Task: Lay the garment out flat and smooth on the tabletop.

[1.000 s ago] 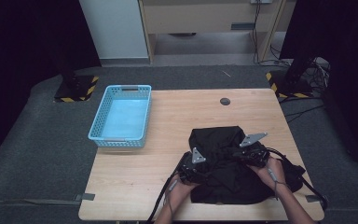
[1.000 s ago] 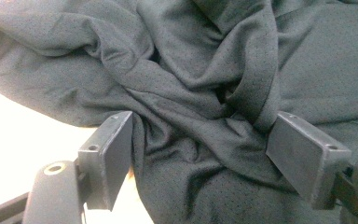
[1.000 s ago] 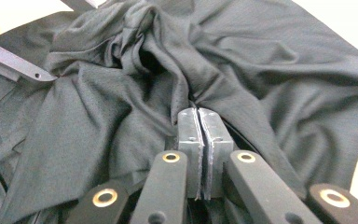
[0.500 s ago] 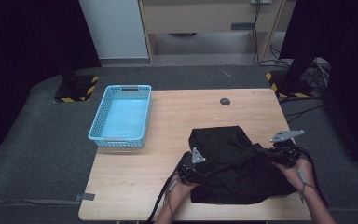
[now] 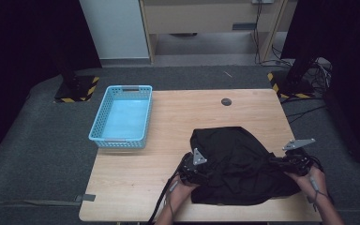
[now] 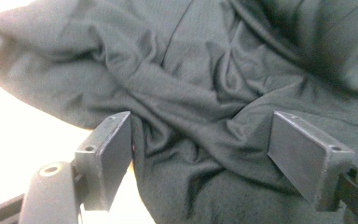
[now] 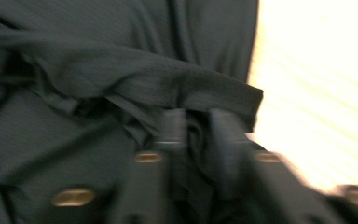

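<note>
Since a second ago, the black cloth (image 5: 236, 164) on the table (image 5: 168, 122) got stretched to the right, so it looks like spreading has begun. Right gripper (image 5: 281, 163) pinches its edge. Left gripper (image 5: 201, 171) rests at its left side, jaws wide.

High view overhead, facing forward; both tool views close on shared black cloth (image 5: 236, 161).

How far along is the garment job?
Early. Done: nothing looks folded; the black garment lies crumpled on the table. In hand: the right claw is shut on a bunched edge, pulling it taut; the left claw is open over the cloth. Left: spreading, folding, perhaps the basket.
</note>
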A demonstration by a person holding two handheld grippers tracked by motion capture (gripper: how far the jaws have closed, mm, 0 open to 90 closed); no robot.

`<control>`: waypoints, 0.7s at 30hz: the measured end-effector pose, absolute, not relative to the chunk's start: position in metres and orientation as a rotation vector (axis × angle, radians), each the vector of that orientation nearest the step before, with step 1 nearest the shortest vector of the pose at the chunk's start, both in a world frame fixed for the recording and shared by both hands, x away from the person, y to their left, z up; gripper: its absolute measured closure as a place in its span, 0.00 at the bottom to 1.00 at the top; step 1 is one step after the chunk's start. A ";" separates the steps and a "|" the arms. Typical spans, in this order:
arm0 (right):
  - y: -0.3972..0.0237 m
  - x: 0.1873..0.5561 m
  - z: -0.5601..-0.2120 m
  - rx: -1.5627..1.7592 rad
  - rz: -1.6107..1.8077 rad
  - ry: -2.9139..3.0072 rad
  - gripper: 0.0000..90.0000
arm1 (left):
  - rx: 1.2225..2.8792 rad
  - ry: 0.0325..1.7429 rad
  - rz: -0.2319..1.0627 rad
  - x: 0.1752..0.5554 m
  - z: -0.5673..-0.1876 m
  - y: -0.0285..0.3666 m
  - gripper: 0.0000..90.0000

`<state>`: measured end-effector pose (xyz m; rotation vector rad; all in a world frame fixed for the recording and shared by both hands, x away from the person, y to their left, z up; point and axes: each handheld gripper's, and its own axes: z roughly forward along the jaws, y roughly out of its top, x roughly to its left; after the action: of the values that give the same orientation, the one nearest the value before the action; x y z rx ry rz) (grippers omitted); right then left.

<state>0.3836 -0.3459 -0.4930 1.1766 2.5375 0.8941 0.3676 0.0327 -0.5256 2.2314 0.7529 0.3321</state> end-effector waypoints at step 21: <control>-0.262 0.379 -0.489 0.772 0.968 2.652 0.43 | 2.300 0.626 0.304 0.372 -0.523 0.014 0.45</control>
<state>0.3786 -0.2615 -0.4888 0.7718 2.6524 0.9682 0.3724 0.0138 -0.5229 2.3004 0.6255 0.3037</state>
